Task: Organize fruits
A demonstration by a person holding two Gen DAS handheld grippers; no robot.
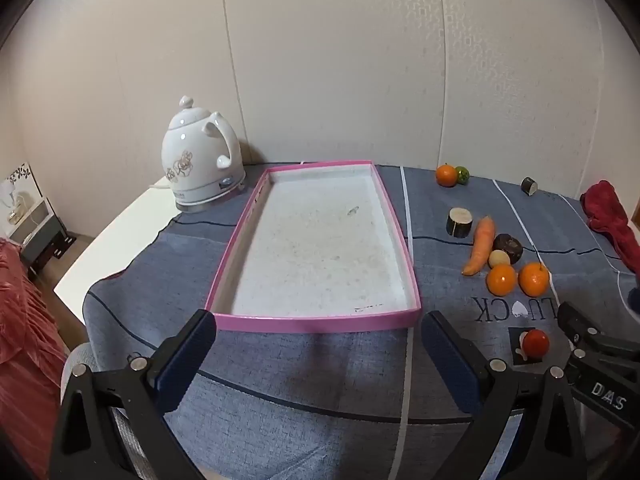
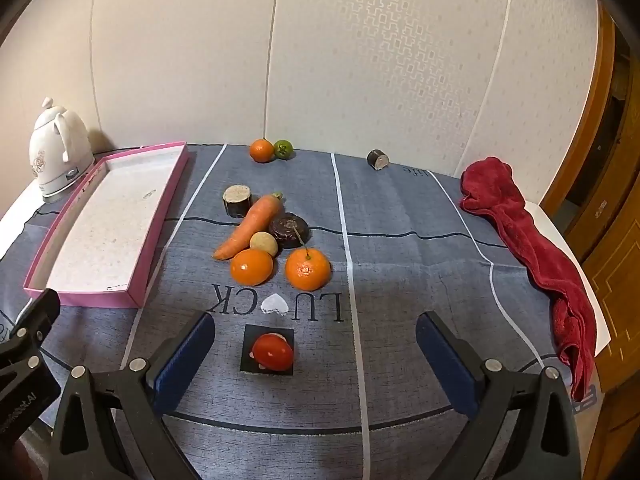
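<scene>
Both tongs spread wide, nothing between the pads. Our left gripper point(image 1: 318, 354) hangs over the blue-grey cloth point(image 1: 280, 380), facing the short near edge of the pink tray point(image 1: 316, 322) — tray holds nothing but stains. Our right gripper point(image 2: 314, 354) looks down at the red tomato point(image 2: 273, 352), which sits on a small black square on the cloth, between the fingers' line but untouched.

Fruit cluster beyond the tomato, past the "LUCK" print: two oranges point(image 2: 252, 267) point(image 2: 308, 269) side by side, a small pale round fruit point(image 2: 264, 243) touching the left orange, a dark round fruit point(image 2: 289, 231) behind it, and a carrot point(image 2: 250, 226) lying diagonally against them. A dark-skinned cut stump point(image 2: 237, 200) stands just behind the carrot's top.

Far edge: a third orange point(image 2: 261, 150) touching a green fruit point(image 2: 283, 149); another cut stump point(image 2: 378, 159) well apart to the right.

Clutter — white ceramic kettle point(image 1: 200, 158) near the tray's far left corner, red towel point(image 2: 532, 248) draped along the table's right edge
</scene>
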